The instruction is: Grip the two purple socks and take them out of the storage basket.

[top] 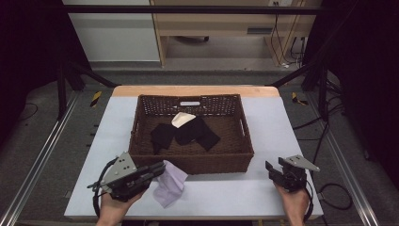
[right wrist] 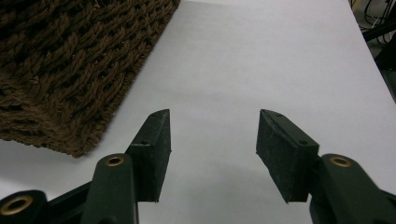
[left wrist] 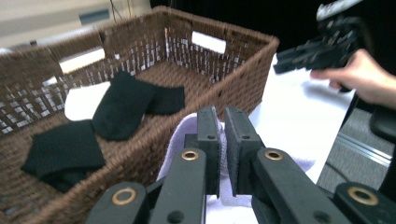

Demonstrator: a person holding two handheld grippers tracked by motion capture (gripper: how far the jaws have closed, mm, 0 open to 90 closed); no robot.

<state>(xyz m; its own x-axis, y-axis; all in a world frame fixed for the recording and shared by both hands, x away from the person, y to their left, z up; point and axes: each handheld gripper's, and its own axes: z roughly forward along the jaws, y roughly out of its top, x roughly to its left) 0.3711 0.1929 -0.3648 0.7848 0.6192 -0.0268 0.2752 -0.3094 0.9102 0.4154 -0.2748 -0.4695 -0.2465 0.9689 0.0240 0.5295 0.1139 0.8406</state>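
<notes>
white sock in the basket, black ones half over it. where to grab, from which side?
Judging by the high view, grip the white sock at its bare far end, coming straight down from above near the basket's back wall. The black socks cover its near part, so a near-side approach would likely snag them. The right gripper, open and empty, seems the one to use; the left gripper is shut on the lilac cloth.

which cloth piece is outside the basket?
The pale lilac cloth, pinched in the left tongs before the basket; the black socks and white piece lie inside.
</notes>
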